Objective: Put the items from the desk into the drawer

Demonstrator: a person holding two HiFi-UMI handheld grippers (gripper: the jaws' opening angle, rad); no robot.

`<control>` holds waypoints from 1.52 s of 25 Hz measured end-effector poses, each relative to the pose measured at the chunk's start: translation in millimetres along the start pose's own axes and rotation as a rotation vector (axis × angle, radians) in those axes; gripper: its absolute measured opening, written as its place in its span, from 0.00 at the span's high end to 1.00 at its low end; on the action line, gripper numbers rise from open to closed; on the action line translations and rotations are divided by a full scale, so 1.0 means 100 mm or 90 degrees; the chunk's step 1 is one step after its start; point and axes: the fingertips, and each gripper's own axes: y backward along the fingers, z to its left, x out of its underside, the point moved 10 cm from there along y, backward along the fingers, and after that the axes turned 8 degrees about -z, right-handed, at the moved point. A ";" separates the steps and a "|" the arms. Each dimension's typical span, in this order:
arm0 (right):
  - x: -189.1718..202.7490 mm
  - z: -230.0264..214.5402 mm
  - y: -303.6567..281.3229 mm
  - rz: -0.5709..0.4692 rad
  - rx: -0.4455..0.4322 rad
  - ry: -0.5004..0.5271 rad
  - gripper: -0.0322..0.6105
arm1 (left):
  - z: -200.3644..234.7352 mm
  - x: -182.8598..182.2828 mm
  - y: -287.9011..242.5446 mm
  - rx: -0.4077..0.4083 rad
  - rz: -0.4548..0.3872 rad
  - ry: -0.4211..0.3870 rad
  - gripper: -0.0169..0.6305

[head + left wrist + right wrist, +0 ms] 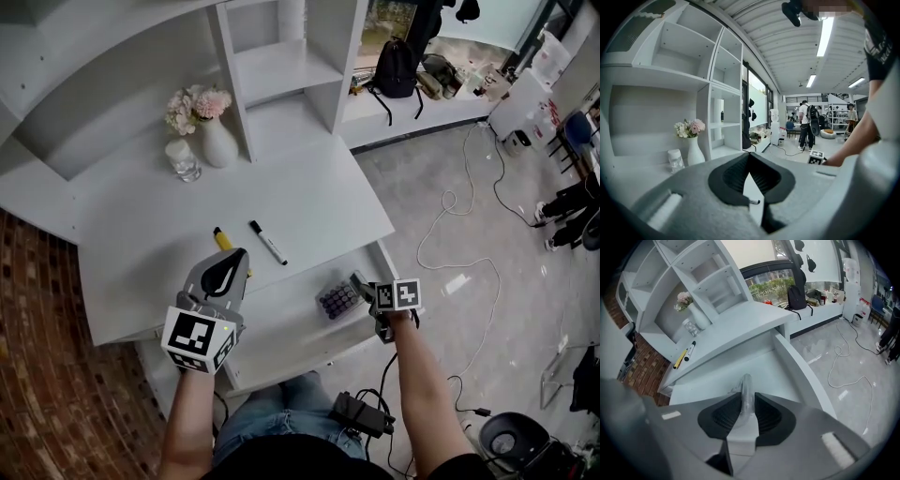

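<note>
Left gripper (228,268): jaws pressed together, nothing between them. It hovers at the front edge of the desk (169,220), just over the yellow marker (221,238).

Right gripper (362,289): pinching a clear case (337,301) by 1 thin edge. There are dark round items inside, kind not legible. The case hangs over the open drawer (281,330), toward its right end, with the gripper tilted steeply down. Cannot tell whether the case bottom touches the drawer floor.

Step in hand (judgement): setting the case into the drawer.

Notes for doing it well:
1. Lower until the case sits flat on the drawer floor before spreading the jaws. The grip is on a narrow edge, so a release from above would likely tip it.
2. Keep it off the right wall and front lip, and set it to 1 side so the 2 markers still fit.
3. Pull out back along the jaw line so the pads do not drag the case.

Left on the desk: yellow marker and black marker (268,242), near each other and roughly parallel. The vase (218,142) and jar (184,161) stand at the back. Whether they count as task items is unclear.
</note>
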 end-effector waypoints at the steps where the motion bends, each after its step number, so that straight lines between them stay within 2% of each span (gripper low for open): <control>1: -0.01 -0.03 -0.02 0.004 0.001 -0.003 0.79 | 0.00 0.01 -0.02 0.001 0.002 0.002 0.98; 7: -0.02 -0.18 -0.12 0.027 0.000 -0.030 0.78 | -0.04 0.05 -0.14 0.013 0.014 0.004 0.98; 15: 0.05 -0.40 -0.24 0.056 -0.030 -0.106 0.78 | -0.05 0.10 -0.24 0.017 0.034 0.005 0.98; 20: 0.08 -0.45 -0.28 0.071 -0.038 -0.116 0.77 | -0.06 0.15 -0.27 0.018 0.046 0.007 0.98; 27: 0.11 -0.48 -0.33 0.104 -0.006 -0.091 0.75 | -0.07 0.18 -0.27 0.017 0.049 0.014 0.98; 38: 0.16 -0.41 -0.36 0.134 0.102 -0.057 0.73 | -0.01 0.17 -0.15 0.010 0.043 0.015 0.98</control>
